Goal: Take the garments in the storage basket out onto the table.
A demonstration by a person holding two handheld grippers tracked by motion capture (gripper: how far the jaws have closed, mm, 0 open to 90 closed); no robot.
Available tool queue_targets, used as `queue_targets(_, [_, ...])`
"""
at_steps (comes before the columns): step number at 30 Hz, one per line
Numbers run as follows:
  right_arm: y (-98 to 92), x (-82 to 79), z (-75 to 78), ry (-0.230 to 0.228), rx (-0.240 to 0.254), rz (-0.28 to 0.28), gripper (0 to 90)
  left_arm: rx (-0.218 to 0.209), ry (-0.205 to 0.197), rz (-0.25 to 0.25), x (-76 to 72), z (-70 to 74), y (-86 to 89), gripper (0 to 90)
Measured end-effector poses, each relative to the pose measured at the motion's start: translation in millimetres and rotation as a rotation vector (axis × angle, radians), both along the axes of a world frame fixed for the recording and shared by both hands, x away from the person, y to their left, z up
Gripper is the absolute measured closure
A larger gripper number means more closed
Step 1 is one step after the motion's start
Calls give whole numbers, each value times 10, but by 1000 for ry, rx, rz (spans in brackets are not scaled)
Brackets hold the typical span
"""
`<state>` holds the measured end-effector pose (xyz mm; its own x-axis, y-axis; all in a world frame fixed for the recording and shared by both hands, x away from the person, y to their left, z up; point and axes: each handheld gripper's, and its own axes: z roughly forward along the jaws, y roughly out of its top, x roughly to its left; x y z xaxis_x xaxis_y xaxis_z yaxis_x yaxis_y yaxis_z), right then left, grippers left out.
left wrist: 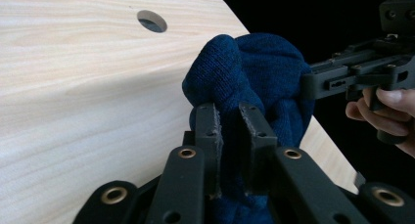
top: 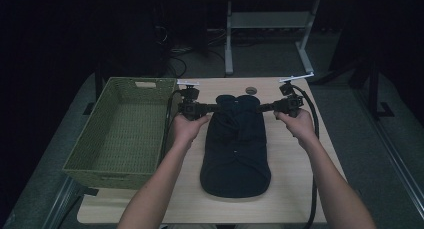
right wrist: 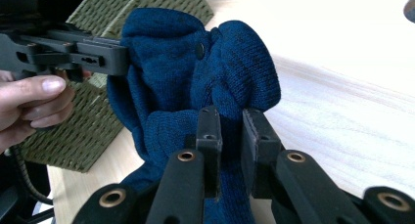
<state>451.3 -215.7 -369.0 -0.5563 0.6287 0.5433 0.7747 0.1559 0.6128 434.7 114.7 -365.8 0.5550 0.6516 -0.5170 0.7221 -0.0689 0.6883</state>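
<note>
Dark blue knit garment (top: 235, 144) lies flat mid-surface (top: 300, 189), collar end toward far edge. Left gripper (top: 212, 108) fingers (left wrist: 209, 136) closed on collar's left side; right gripper (top: 264, 108) fingers (right wrist: 254, 136) closed on its right side. Green woven basket (top: 120, 134) just beside left hand (top: 187, 126). Bare surface right of garment and along near edge.

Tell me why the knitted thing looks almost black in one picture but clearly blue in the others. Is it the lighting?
Probably exposure: the high view is dim, with dark surroundings, so the knitted garment reads near black. The left gripper view is brighter, showing blue knit against pale table. In the right gripper view the table glares almost white at top, and the basket looks slightly soft.
</note>
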Motion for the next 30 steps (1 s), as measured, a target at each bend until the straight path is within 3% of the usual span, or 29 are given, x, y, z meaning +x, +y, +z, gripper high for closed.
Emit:
queue_targets(5, [-26,-146,15,-36,27,21,788,12,-23,-4,-123,4,44,800])
queue_targets(12, [2,-386,-20,-69,12,66,788,38,-65,-18,-413,-81,99,810])
queue_targets(17, [53,-610,-126,-78,-16,100,788,69,-81,-23,-637,-201,115,809])
queue_targets(21, [71,-737,-228,-80,-13,118,788,64,-75,-27,-758,-312,140,809])
queue_targets(25, [49,-766,-290,-63,-18,109,790,36,-48,-17,-739,-373,155,805])
queue_targets(30, [6,-686,-257,-61,-15,79,795,6,-36,-2,-623,-328,106,814])
